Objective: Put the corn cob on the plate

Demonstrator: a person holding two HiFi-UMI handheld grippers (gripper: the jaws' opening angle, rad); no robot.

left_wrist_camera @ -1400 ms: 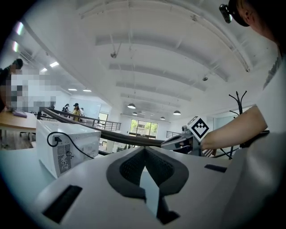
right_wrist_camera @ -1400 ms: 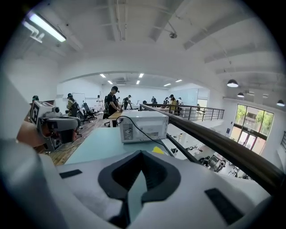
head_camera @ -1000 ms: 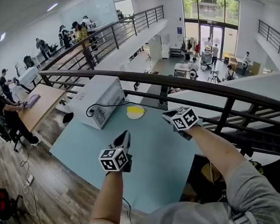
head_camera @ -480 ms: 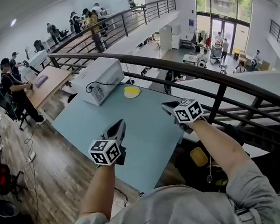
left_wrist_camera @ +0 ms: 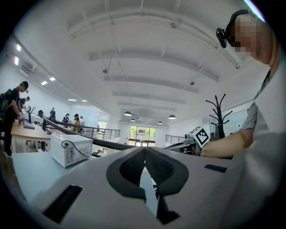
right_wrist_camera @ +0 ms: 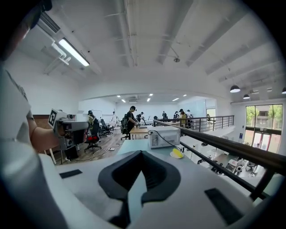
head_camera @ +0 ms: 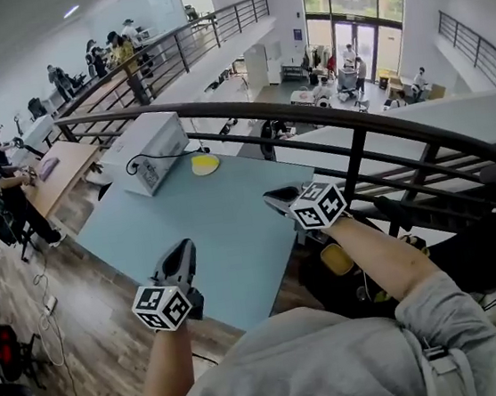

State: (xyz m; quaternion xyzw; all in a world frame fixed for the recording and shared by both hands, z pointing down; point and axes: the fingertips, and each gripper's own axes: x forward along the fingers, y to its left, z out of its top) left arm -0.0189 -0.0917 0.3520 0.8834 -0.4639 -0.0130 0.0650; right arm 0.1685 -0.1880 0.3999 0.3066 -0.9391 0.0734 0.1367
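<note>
Head view shows the left claw (head_camera: 181, 248) and right claw (head_camera: 273, 198) pinched together, empty, at the near end of the counter (head_camera: 221, 232). Upper left of centre, the corn cob (head_camera: 206, 162) lies on the plate (head_camera: 197, 170).

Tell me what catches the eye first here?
Two arms reach over a pale blue table, each hand holding a shut gripper with a black-and-white marker cube: the left gripper at the near edge, the right gripper at the right edge. At the far end sit a white box and a plate bearing something yellow.
</note>
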